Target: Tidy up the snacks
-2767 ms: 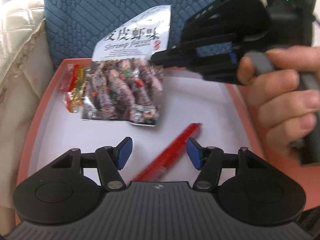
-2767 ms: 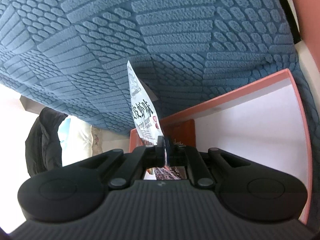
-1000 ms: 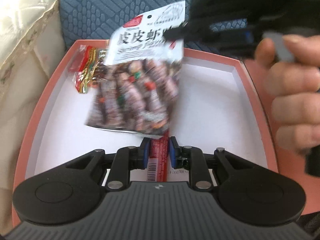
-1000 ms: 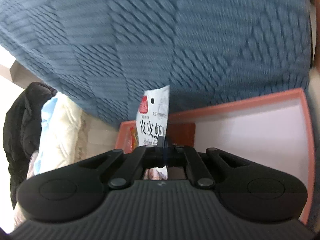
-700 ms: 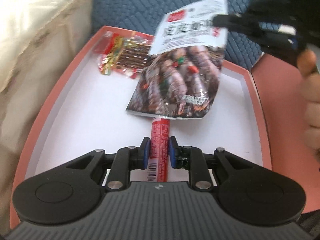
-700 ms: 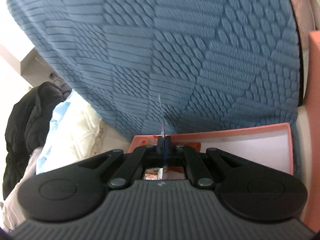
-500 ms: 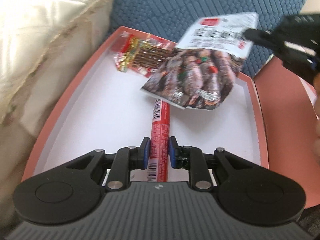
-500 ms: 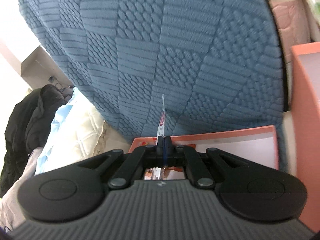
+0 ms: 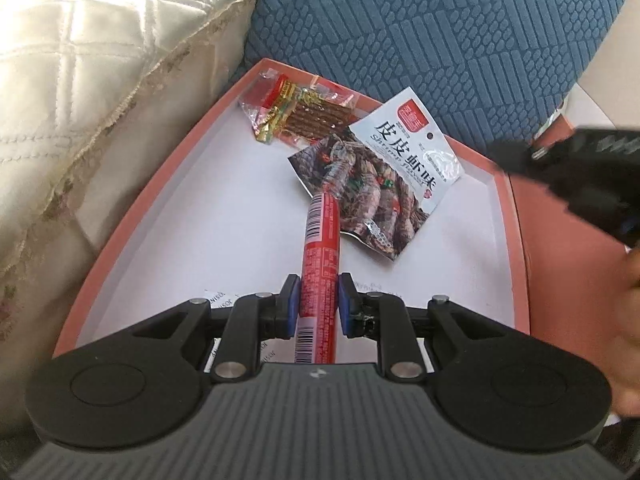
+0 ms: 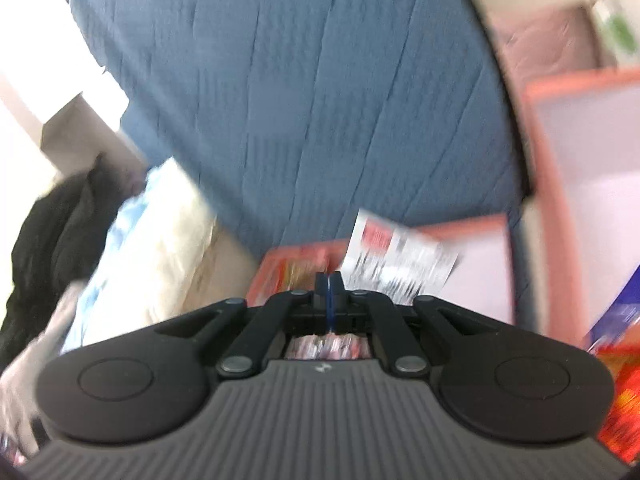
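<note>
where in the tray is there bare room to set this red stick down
The tray's white floor is bare along the left wall, between the red stick and that rim, and at the near right, below the shrimp bag. The far corner is crowded: the small red-gold packet lies beside the bag.

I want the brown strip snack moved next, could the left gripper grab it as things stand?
Probably not: the left gripper is shut on the red sausage stick, so it has no free jaws for the brown strip packet.
</note>
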Demonstrator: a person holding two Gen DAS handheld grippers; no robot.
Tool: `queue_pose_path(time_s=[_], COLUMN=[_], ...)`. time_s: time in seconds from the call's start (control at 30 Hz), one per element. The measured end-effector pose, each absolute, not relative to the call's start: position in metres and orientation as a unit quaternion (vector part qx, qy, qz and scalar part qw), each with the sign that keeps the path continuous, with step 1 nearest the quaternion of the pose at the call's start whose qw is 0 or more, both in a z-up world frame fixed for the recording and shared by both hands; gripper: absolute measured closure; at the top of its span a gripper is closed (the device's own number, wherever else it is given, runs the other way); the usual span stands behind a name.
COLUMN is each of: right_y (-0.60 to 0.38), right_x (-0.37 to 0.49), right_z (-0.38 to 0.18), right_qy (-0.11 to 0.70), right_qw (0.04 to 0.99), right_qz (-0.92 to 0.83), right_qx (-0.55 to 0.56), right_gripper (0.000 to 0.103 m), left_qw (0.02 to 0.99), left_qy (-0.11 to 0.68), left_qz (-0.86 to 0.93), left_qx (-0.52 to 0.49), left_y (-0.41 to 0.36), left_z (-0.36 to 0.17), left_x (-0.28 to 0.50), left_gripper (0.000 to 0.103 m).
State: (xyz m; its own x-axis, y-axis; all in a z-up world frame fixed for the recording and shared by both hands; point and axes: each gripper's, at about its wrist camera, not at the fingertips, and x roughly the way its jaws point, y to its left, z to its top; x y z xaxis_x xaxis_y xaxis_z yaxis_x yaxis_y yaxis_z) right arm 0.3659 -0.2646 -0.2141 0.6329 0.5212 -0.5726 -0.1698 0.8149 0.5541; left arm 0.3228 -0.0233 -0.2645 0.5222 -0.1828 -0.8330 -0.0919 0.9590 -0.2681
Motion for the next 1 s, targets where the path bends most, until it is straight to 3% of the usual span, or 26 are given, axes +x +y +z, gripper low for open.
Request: queue_pose_path(time_s=[0.13,0.17,0.2,0.27,0.47,0.57,1.0], right_y=[-0.237,-0.234,-0.231,-0.229,-0.206,-0.198,-0.176], right_x=[0.381,0.384,0.388,0.393,0.411,0.413,0.409], right_z=[-0.229,-0.233,-0.237,-0.243,-0.256,-0.261,-0.287], right_qy=[0.409,0.416,0.420,0.420,0.438,0.446,0.460], right_qw=[0.873,0.872,0.870,0.873,0.870,0.865,0.856], right_qz=[0.205,0.205,0.205,0.198,0.213,0.227,0.230], right_qx=[0.166,0.159,0.155,0.150,0.075,0.045,-0.041], right_gripper=[0.095,0.087,0.059,0.033,0.034,0.015,0.012], left_qw=[0.859,0.859,0.859,0.858,0.856,0.856,0.860], left_qy=[0.490,0.490,0.490,0.489,0.487,0.486,0.475], left_qz=[-0.018,-0.017,-0.015,-0.011,0.008,0.014,0.035], left_qx=[-0.147,-0.149,-0.151,-0.156,-0.173,-0.174,-0.181], left_y=[-0.018,-0.017,-0.016,-0.013,-0.003,0.000,0.002], left_z=[-0.265,-0.264,-0.264,-0.264,-0.264,-0.264,-0.259], left_x=[0.327,0.328,0.329,0.330,0.331,0.331,0.329], left_gripper=[0.080,0.080,0.080,0.080,0.080,0.080,0.080])
